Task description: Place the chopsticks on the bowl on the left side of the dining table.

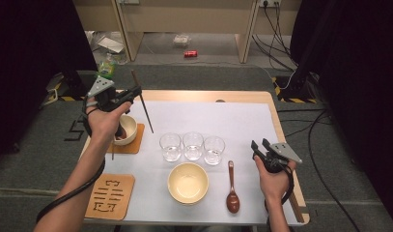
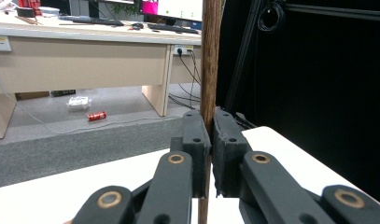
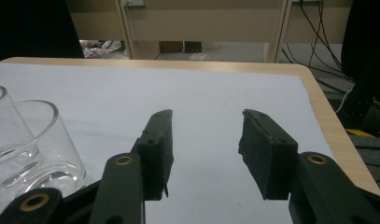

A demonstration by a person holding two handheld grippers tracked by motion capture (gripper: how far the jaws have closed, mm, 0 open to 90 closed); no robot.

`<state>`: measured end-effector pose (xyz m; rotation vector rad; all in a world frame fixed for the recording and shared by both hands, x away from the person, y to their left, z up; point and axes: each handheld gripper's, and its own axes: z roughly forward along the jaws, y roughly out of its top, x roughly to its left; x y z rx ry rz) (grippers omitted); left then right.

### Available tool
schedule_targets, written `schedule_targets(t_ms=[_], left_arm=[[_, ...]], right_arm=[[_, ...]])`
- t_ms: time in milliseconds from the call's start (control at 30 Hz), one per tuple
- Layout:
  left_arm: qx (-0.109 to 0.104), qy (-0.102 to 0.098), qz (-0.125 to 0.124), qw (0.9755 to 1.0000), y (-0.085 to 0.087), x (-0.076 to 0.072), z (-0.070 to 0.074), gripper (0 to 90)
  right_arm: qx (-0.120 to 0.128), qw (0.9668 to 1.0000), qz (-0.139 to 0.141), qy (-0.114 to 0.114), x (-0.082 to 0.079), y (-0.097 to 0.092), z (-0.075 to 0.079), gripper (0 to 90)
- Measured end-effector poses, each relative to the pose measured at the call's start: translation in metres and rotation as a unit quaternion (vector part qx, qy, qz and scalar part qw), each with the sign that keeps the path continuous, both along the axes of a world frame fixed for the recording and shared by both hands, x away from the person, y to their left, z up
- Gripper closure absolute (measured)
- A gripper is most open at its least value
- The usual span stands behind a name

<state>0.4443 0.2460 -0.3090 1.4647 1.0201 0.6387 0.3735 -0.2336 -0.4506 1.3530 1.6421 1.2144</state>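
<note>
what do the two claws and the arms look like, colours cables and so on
Both the left claw and the right claw are black, each topped by a grey three-cornered plate. Their jaws are flat black pads on arms with brass-coloured rivets. A thick black cable trails from each. The forearms are bare, no sleeves in sight.

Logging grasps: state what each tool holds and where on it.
Left tool is shut on a wooden stick, gripped partway along its length, nearer its upper end. Right tool is open, holding nothing.
</note>
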Motion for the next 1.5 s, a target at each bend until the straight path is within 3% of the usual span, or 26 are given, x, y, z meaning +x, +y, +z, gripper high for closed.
schedule_targets(t_ms=[400,1167,1500], left_arm=[[-0.002,0.013,0.004,0.9999,0.016,-0.012,-0.008,84.4],[0.001,0.010,0.007,0.9999,0.039,-0.040,-0.017,84.4],[0.000,0.022,0.017,0.9996,0.052,-0.053,-0.026,84.4]], right_arm=[[0.004,1.0000,-0.001,0.000,-0.001,-0.002,0.001,54.0],[0.007,1.0000,-0.001,0.001,-0.002,-0.001,0.001,54.1],[0.004,1.0000,0.000,0.002,-0.002,-0.001,0.000,54.2]])
